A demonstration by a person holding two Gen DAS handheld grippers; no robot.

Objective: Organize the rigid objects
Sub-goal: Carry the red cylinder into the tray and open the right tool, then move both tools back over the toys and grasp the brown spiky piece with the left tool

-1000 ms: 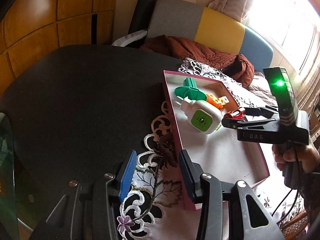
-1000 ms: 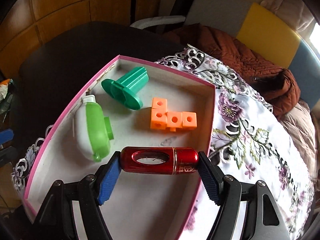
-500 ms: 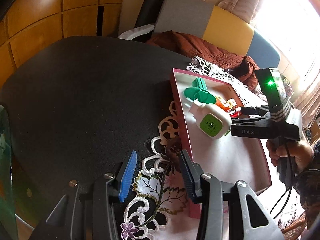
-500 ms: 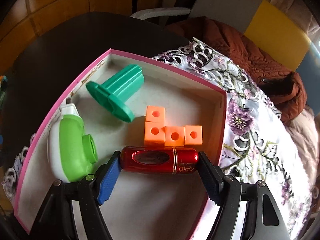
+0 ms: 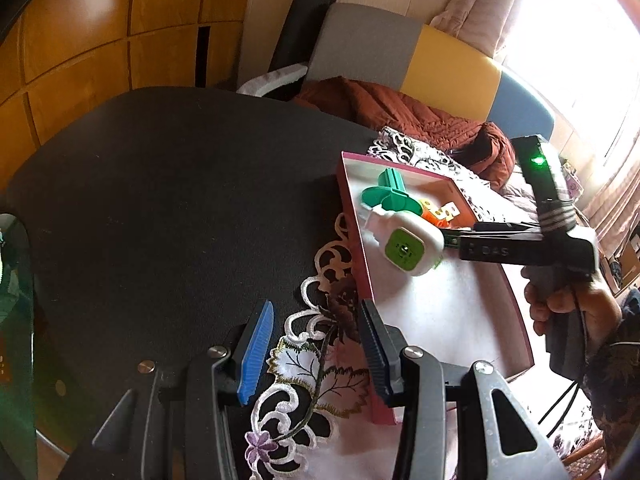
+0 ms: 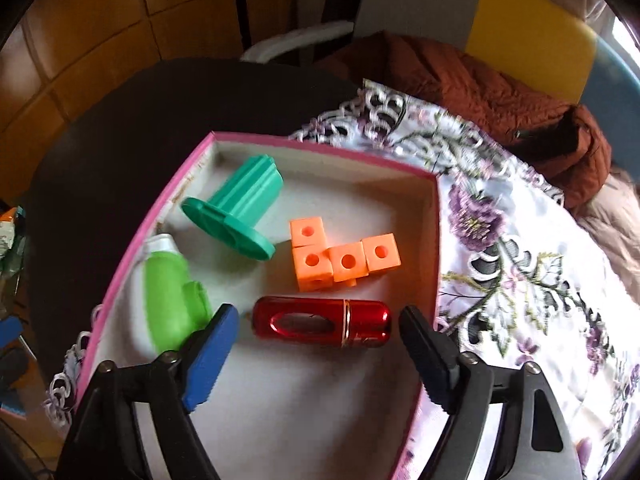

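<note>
A pink-rimmed box [image 6: 434, 240] holds a green spool [image 6: 236, 212], linked orange cubes [image 6: 340, 256], a white-and-green plug-in device [image 6: 170, 300] and a red metal capsule [image 6: 322, 322]. My right gripper [image 6: 318, 344] hangs over the box, its jaws opening; the capsule lies on the box floor between them with a gap at each pad. In the left wrist view my left gripper [image 5: 316, 348] stands open and empty over the lace cloth [image 5: 320, 364] beside the box [image 5: 356, 240]. The right gripper's body [image 5: 516, 246] reaches in behind the device [image 5: 408, 242].
A black round table [image 5: 160, 200] lies under the lace cloth. A brown quilted jacket [image 6: 500, 92] rests on a grey, yellow and blue bench behind. Wooden panels line the wall. A hand [image 5: 568, 308] holds the right gripper's handle.
The right gripper's pads have come off the red capsule, which now lies on the box floor near the orange cubes. The left gripper has stayed where it was.
</note>
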